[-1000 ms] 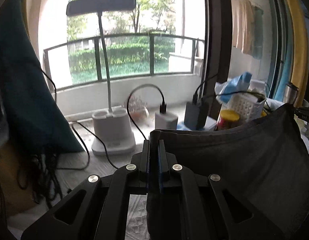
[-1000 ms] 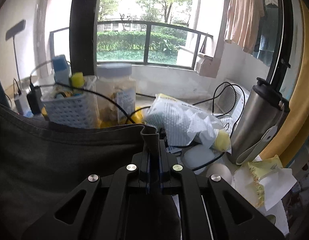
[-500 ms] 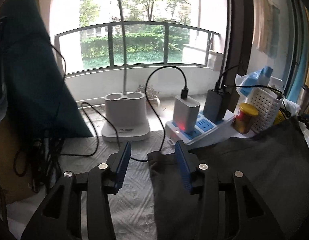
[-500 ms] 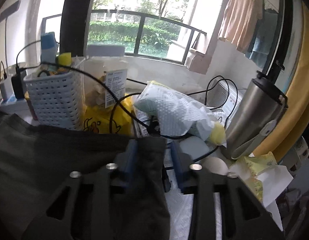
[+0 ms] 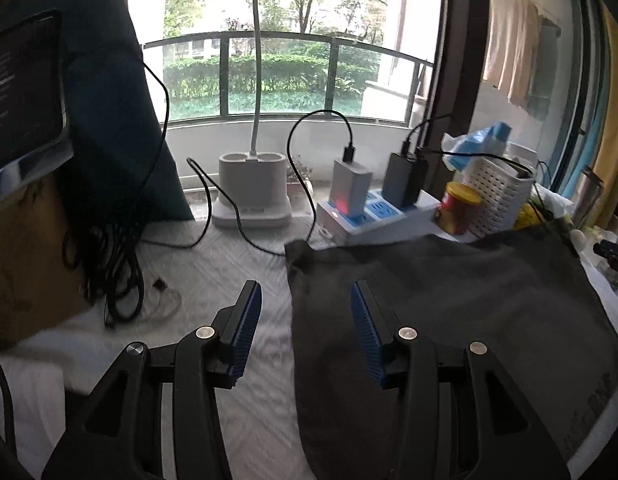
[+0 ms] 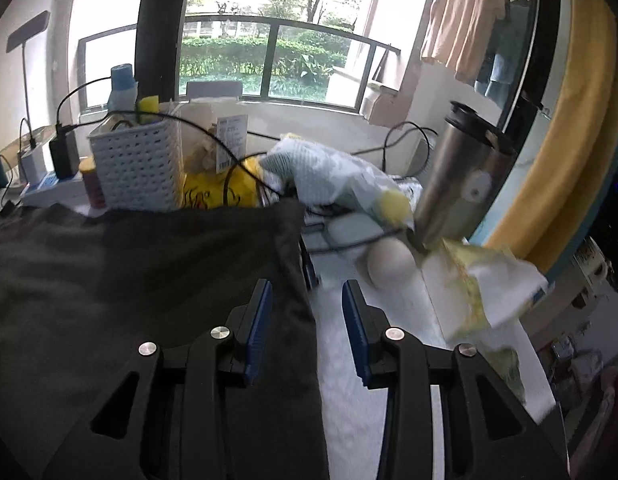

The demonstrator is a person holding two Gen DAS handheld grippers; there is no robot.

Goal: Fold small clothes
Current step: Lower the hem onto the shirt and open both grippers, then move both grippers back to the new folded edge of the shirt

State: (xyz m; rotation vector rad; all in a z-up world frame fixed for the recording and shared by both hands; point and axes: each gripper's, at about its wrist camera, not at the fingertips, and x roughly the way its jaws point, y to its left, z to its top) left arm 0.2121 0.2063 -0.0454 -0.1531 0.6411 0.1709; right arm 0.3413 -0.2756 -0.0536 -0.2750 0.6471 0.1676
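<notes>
Cloth (image 5: pixel 449 300) lies flat on the table in the left view; left gripper (image 5: pixel 305 320) stands parted, its edge loose between the jaws. Right view: right gripper (image 6: pixel 307 320) likewise parted. Both should withdraw clear before regripping.

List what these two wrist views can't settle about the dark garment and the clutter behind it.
- Dark garment: near part, left wrist view, hidden under the left gripper body and cut by the bottom edge.
- Same in the right wrist view, under the right gripper.
- Print near its hem: blurred at the fisheye rim, unreadable.
- Jar label: too small.
- White basket: contents mostly hidden.
</notes>
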